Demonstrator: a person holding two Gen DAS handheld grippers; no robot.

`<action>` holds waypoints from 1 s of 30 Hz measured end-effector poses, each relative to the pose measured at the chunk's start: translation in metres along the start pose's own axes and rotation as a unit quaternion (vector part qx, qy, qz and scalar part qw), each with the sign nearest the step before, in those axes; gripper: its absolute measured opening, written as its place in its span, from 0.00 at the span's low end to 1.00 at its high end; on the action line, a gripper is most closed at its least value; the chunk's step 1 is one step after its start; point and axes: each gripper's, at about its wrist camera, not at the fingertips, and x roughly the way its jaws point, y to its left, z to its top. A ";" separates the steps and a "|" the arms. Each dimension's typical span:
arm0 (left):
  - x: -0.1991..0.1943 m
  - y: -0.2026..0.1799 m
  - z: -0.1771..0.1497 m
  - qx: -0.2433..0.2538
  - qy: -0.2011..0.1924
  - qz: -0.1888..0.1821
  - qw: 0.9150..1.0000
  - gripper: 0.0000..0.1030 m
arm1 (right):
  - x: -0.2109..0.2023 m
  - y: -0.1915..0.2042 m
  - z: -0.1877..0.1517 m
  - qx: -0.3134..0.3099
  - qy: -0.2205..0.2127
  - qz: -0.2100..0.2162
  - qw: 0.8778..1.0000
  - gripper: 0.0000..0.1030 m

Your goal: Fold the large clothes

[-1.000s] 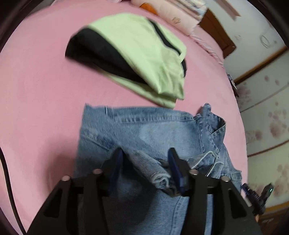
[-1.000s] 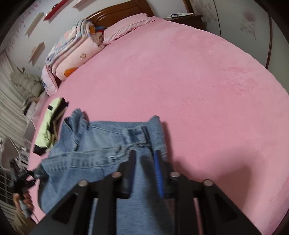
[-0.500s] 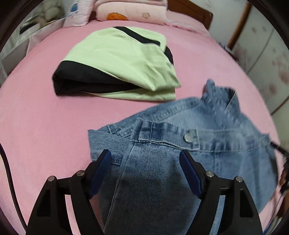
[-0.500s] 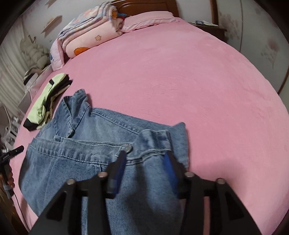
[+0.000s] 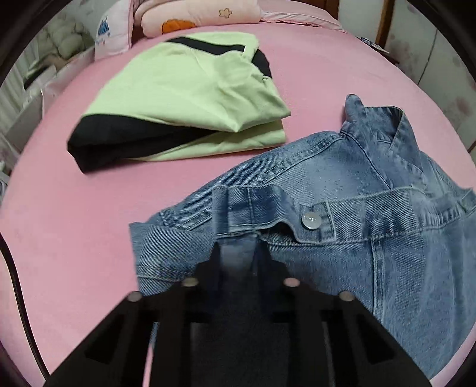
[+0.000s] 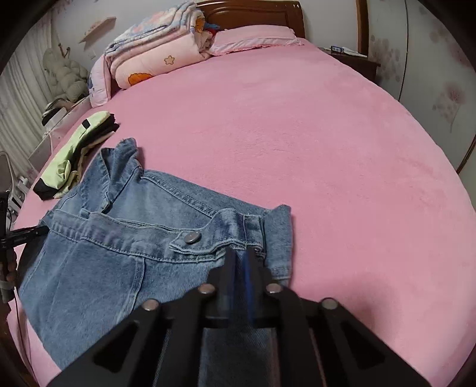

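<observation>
Two grippers, each clamped on the waistband of one pair of blue jeans spread on a pink bed.

Left wrist view: the left gripper point(image 5: 238, 253) has its jaws drawn narrow, and a pinch of denim just below the waistband sits squeezed between them. The jeans point(image 5: 372, 253) lie on the pink bedsheet point(image 5: 74, 223), filling the lower right of the view. The waistband runs from centre out to the right. A silver metal button point(image 5: 311, 221) sits on the band, just to the right of the clamp. Above and to the right, loose denim stands up in a rumpled peak. A folded light-green and black garment point(image 5: 190, 101) lies farther up the bed, apart from the jeans, with bare sheet between them. Folded pink bedding point(image 5: 202, 15) lies along the top edge.

Right wrist view: the right gripper point(image 6: 240, 265) is likewise pressed almost together on the denim, just under the waistband near its right end. The same jeans point(image 6: 119, 262) stretch away to the left across the pink bedsheet point(image 6: 327, 148). The button point(image 6: 191, 237) is left of the clamp here. The green and black garment point(image 6: 74, 157) lies near the bed's left side, just beyond the far corner of the jeans. A stack of folded quilts point(image 6: 154, 53) and a pink pillow point(image 6: 255, 40) rest against the dark wooden headboard point(image 6: 253, 12). At the left border, part of the other gripper's black frame and a hand point(image 6: 9, 262) are just visible; detail there is too small to tell.
</observation>
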 end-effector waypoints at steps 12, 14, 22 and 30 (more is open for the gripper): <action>-0.052 -0.006 0.017 -0.040 -0.075 0.040 0.996 0.10 | -0.036 0.012 0.018 0.018 -0.073 -0.022 0.997 0.02; -0.060 -0.004 0.020 -0.043 -0.087 0.044 0.994 0.10 | -0.044 0.017 0.024 0.017 -0.088 -0.022 0.996 0.02; -0.085 0.006 0.034 -0.092 -0.159 0.035 0.982 0.10 | -0.069 0.029 0.056 0.024 -0.152 -0.012 0.988 0.02; -0.022 0.004 0.044 -0.112 -0.121 0.082 0.983 0.10 | -0.017 0.026 0.068 0.044 -0.134 -0.056 0.988 0.02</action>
